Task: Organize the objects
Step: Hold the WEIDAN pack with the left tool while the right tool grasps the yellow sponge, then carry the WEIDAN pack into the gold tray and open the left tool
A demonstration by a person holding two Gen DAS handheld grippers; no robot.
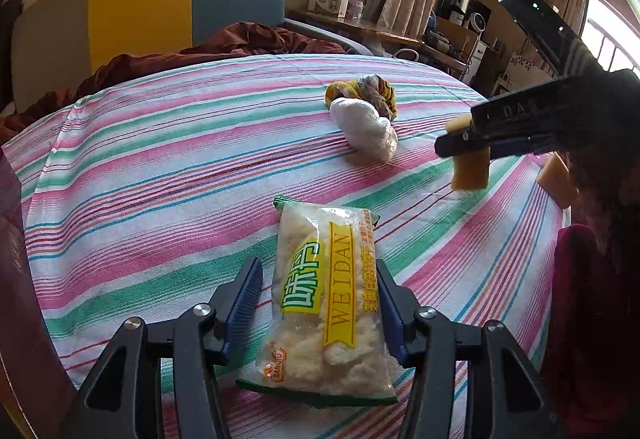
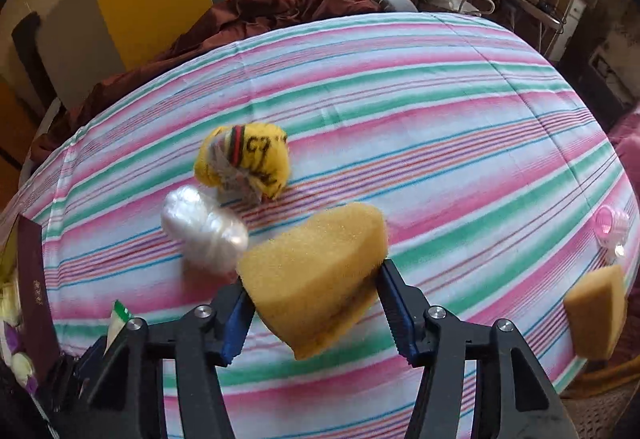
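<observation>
Left wrist view: left gripper (image 1: 320, 303) pinches a snack packet (image 1: 324, 311) by its sides, low over the striped bed (image 1: 160, 167); the right gripper (image 1: 464, 143) hangs to the right, clamped on a sponge (image 1: 472, 169). Right wrist view: right gripper (image 2: 316, 303) squeezes the sponge (image 2: 316, 275), lifted clear. Left to sort, I judge: yellow cloth (image 2: 244, 161), white bag (image 2: 204, 229), second sponge (image 2: 596, 311), pink cup (image 2: 610, 225); so it's early days

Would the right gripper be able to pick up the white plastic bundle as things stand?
Probably not yet: the right gripper is shut on a yellow sponge, so its jaws are occupied, though the white plastic bundle lies uncovered just ahead.
</observation>
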